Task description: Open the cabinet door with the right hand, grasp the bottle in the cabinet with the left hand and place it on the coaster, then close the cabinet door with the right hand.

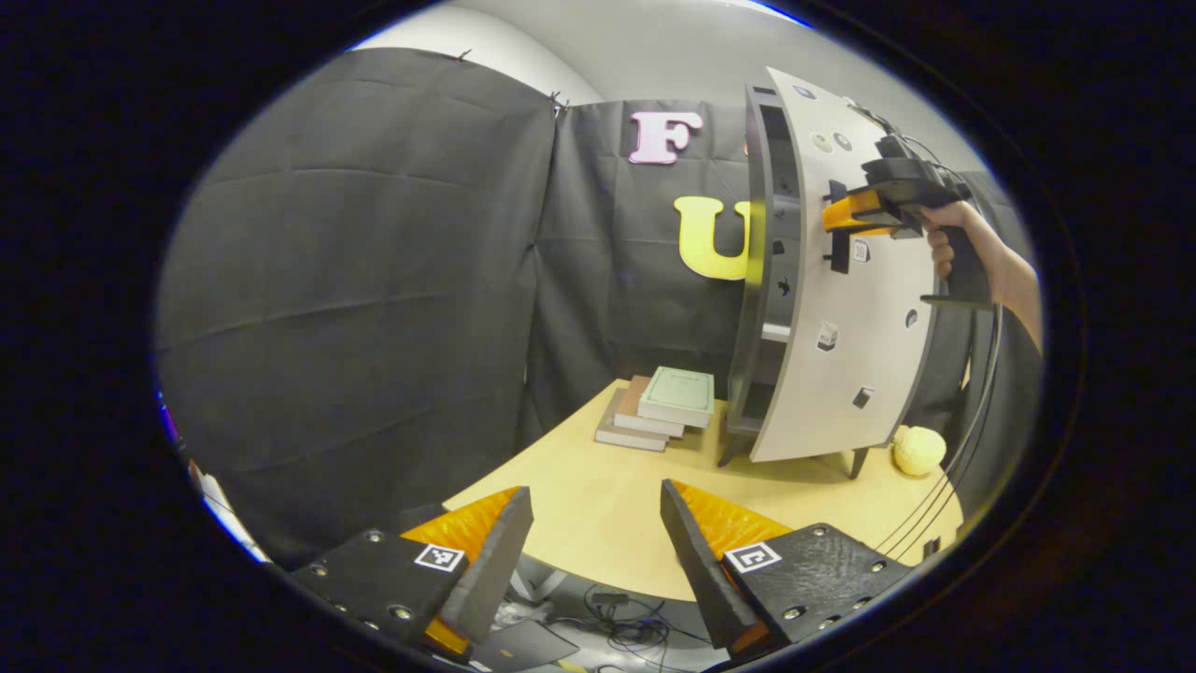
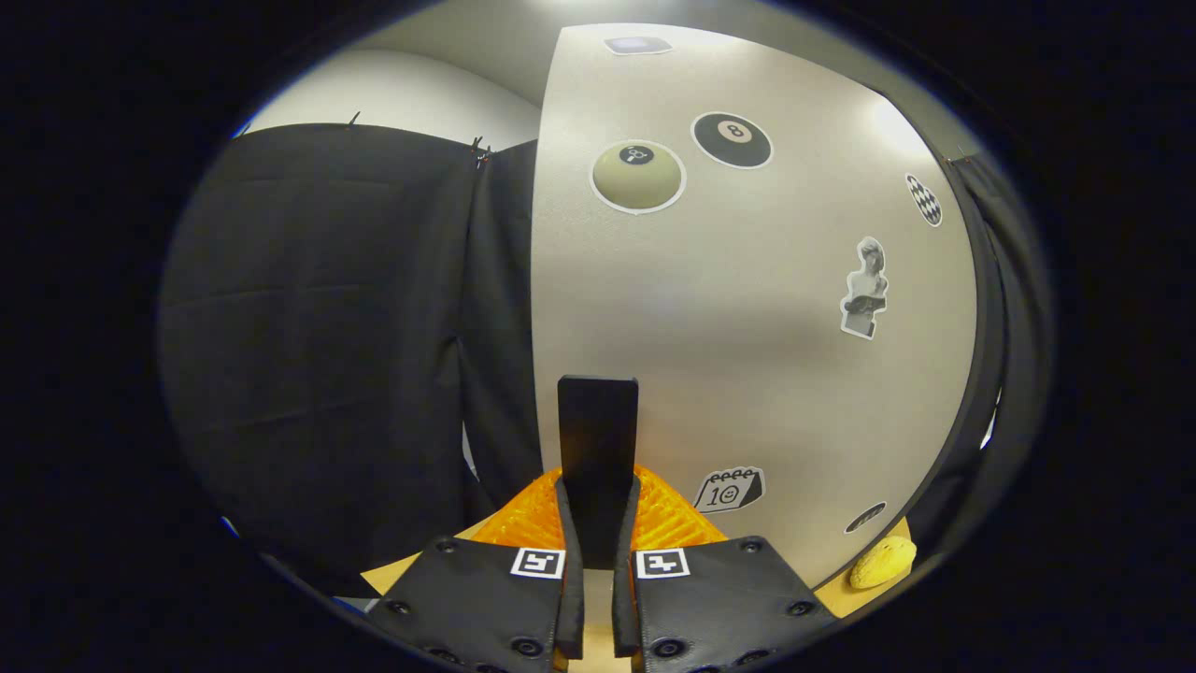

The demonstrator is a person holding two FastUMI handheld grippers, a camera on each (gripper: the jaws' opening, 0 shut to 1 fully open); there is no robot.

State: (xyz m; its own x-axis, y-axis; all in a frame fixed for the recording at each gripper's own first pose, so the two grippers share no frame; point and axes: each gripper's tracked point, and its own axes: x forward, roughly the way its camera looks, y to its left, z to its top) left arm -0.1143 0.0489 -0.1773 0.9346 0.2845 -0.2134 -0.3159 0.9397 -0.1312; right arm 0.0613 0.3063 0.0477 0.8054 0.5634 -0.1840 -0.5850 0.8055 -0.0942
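The dark cabinet stands on the wooden table, right of centre in the left gripper view. Its white sticker-covered door is swung a little away from the frame, so the shelf edges show in the gap. A hand holds my right gripper, which is shut on the door's black handle. In the right gripper view that handle stands upright, pinched between both fingers of the right gripper, with the door close behind. My left gripper hovers open over the table's near edge, holding nothing.
A stack of books lies on the table left of the cabinet's feet. A yellow fuzzy ball rests by the cabinet's right side, and the same ball is at the door's lower edge. Cables trail on the floor below the table.
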